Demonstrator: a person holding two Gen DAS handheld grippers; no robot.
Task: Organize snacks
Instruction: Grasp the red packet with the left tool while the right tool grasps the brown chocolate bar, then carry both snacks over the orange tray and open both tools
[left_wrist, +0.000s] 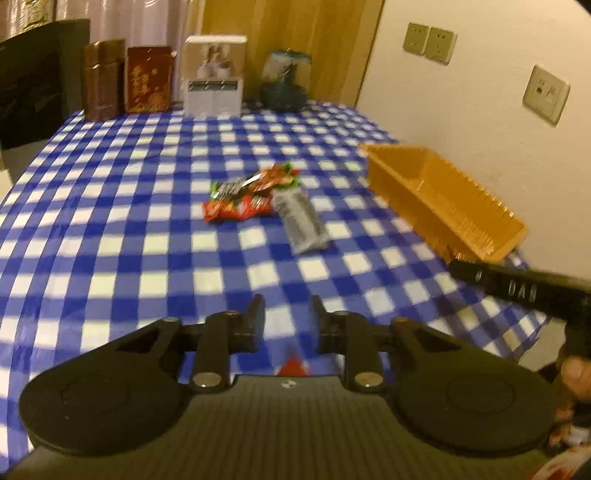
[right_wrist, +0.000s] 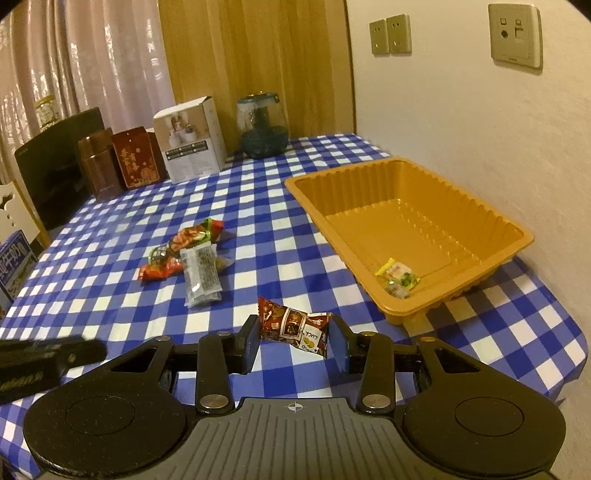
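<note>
Held between the blue-padded fingers of the right gripper (right_wrist: 294, 341) is a dark red crinkled snack packet (right_wrist: 294, 328), pinched at both ends and lifted above the blue-and-white checked tablecloth (right_wrist: 258, 229). Ahead to the right, close to the wall, sits the orange ribbed plastic tray (right_wrist: 491, 221), its near corner just beyond the packet; one small yellow-and-white wrapped candy (right_wrist: 397, 277) lies inside, with most of the tray floor bare. The left gripper (left_wrist: 288, 319) hovers with its fingers a narrow gap apart and nothing between them. Farther out, mid-table, a loose pile of red, green and grey snack packets (left_wrist: 258, 199) has open cloth on all sides. Boxes and a glass jar (right_wrist: 263, 125) line the far edge.
</note>
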